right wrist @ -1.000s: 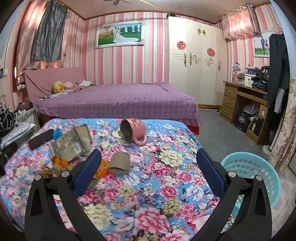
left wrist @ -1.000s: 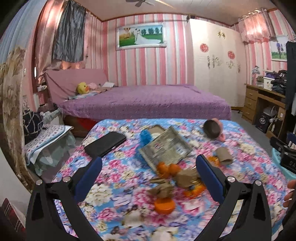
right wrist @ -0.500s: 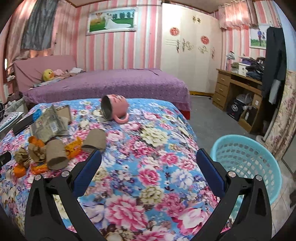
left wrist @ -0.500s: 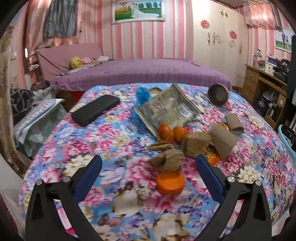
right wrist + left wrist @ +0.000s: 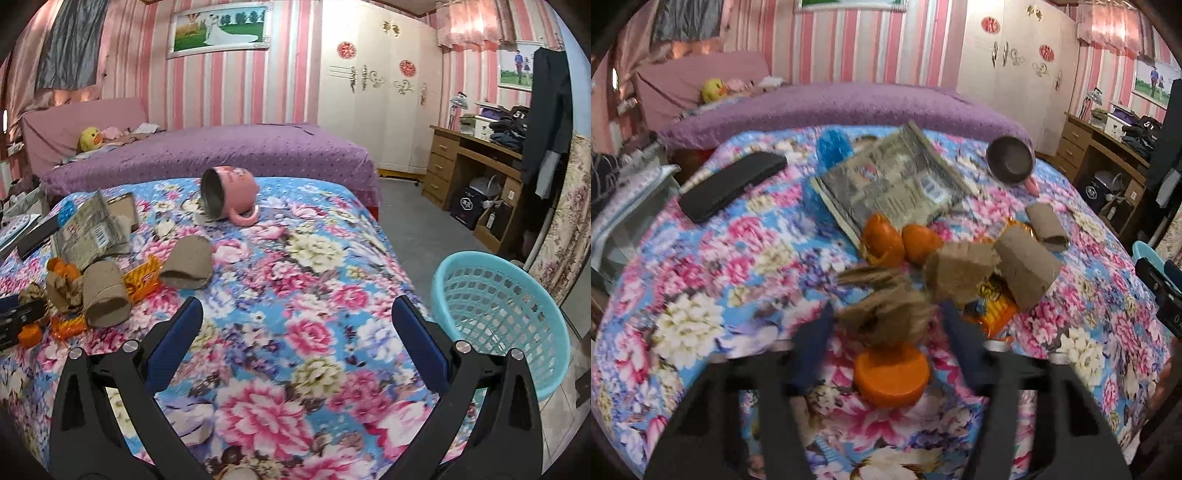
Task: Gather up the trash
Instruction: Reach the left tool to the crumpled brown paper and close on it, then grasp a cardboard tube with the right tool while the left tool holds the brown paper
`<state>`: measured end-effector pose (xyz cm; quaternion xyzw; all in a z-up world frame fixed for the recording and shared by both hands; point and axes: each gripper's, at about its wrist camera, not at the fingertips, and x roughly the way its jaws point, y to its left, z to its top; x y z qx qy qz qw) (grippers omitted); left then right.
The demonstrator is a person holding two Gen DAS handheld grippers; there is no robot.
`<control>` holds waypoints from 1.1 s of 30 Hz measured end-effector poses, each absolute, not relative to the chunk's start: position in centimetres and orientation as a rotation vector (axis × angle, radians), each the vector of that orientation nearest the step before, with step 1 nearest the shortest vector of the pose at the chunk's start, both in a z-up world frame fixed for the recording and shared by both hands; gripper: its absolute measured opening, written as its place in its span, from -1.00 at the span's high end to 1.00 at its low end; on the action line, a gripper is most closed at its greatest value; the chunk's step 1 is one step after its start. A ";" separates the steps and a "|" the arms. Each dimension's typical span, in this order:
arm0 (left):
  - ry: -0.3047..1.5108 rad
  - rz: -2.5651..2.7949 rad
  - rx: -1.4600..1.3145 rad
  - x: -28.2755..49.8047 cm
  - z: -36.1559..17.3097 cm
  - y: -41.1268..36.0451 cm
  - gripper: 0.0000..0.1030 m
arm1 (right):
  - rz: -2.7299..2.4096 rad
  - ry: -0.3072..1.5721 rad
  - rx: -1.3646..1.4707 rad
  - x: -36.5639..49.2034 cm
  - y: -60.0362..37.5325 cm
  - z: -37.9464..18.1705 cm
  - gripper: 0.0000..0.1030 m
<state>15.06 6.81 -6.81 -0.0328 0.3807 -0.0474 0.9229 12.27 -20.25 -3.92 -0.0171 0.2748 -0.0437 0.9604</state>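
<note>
Left wrist view: crumpled brown paper wad sits mid-worktop between the closing, not yet touching left tongs, orange round lid just nearer; right tongs gape over bare floral cloth beside the turquoise plastic basket.

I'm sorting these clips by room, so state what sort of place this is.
Most likely a home bedroom: a bed with a purple cover, a white wardrobe and a wooden desk stand behind the flower-patterned tabletop strewn with trash.
</note>
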 end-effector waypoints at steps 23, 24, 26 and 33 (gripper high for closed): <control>0.659 0.099 -0.080 14.3 -4.1 12.9 0.13 | 0.239 0.589 -0.189 15.2 -9.8 -3.7 -0.90; 0.660 0.100 -0.080 14.3 -4.1 13.1 0.13 | 0.256 0.607 -0.202 15.7 -9.2 -3.8 -0.88; 0.662 0.107 -0.084 14.2 -4.2 13.6 0.13 | 0.287 0.638 -0.206 16.6 -8.5 -4.2 -0.79; 0.665 0.102 -0.117 14.3 -4.3 13.7 0.13 | 0.385 0.716 -0.213 17.8 -7.1 -5.8 -0.29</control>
